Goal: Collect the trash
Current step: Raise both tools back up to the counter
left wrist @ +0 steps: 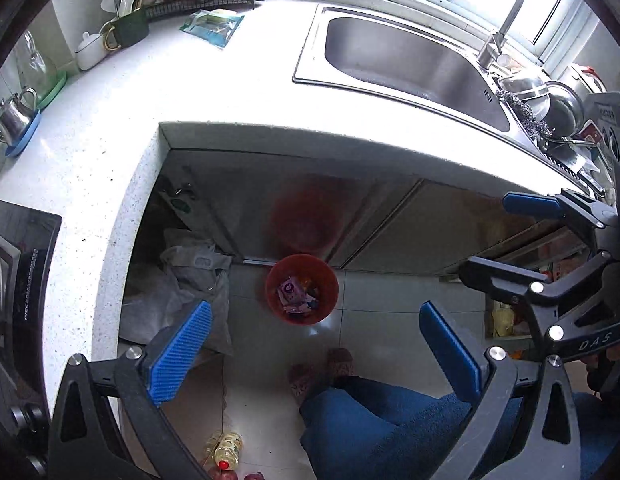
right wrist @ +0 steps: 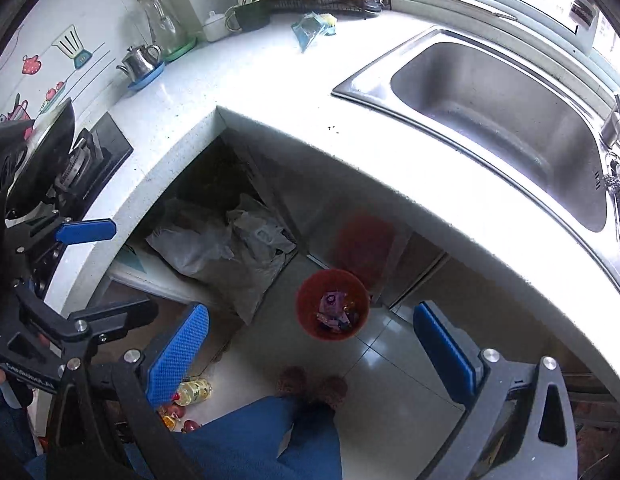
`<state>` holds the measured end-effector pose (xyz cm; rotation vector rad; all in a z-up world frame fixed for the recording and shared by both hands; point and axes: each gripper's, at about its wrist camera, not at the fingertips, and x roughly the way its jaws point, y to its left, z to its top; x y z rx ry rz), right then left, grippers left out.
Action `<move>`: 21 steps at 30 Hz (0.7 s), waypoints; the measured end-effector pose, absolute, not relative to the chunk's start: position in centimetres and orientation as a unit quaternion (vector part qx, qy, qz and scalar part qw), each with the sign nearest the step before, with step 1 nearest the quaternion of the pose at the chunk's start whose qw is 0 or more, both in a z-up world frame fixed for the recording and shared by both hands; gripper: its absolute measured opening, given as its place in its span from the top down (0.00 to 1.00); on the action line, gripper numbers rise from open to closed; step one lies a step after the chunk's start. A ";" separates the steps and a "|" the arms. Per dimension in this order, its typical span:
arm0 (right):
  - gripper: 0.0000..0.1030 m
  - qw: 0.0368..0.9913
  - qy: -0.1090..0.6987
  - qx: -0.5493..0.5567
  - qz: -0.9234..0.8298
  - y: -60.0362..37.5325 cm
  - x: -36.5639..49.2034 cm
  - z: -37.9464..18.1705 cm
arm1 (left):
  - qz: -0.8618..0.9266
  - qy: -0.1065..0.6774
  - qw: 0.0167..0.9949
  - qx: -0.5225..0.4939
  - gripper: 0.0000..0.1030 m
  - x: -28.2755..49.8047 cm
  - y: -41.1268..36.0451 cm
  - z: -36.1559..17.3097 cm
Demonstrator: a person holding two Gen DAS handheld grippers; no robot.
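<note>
Both grippers, left (left wrist: 316,354) and right (right wrist: 310,354), hang with jaws apart, empty; the blue-green packet (left wrist: 212,27) on the table looks light, crinkly, likely slippery. Pinch one flat edge; drop it in the red bin (left wrist: 301,289).

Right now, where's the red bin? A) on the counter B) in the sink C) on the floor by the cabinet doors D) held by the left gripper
C: the red bin stands on the tiled floor in front of the cabinet doors, wrappers inside; both grippers are open and empty.

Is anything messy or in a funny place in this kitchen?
Yes. A plastic packet lies loose on the white counter, not in the red bin on the floor with the other wrappers. A bottle also lies on its side on the floor.
</note>
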<state>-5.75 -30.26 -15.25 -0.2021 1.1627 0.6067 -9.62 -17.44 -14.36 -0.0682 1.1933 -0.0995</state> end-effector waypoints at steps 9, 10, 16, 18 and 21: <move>0.01 0.802 0.511 -0.100 0.292 -29.5 -5.2 -13.2 | -0.044 0.549 0.834 -0.041 0.00 -8.7 -17.4 -11.4; 0.01 0.805 0.507 -0.100 0.292 -29.3 -5.0 -12.9 | -0.044 0.549 0.833 -0.042 0.00 -8.6 -17.3 -11.0; 0.01 0.813 0.495 -0.098 0.292 -28.4 -3.6 -11.4 | -0.030 0.539 0.841 -0.033 0.00 -6.8 -15.8 -9.2; 0.01 0.815 0.492 -0.096 0.292 -28.0 -2.9 -11.2 | -0.031 0.534 0.844 -0.035 0.00 -5.8 -15.1 -8.8; 0.01 0.821 0.484 -0.097 0.288 -27.3 -1.7 -10.7 | -0.035 0.530 0.846 -0.040 0.00 -3.9 -13.8 -8.5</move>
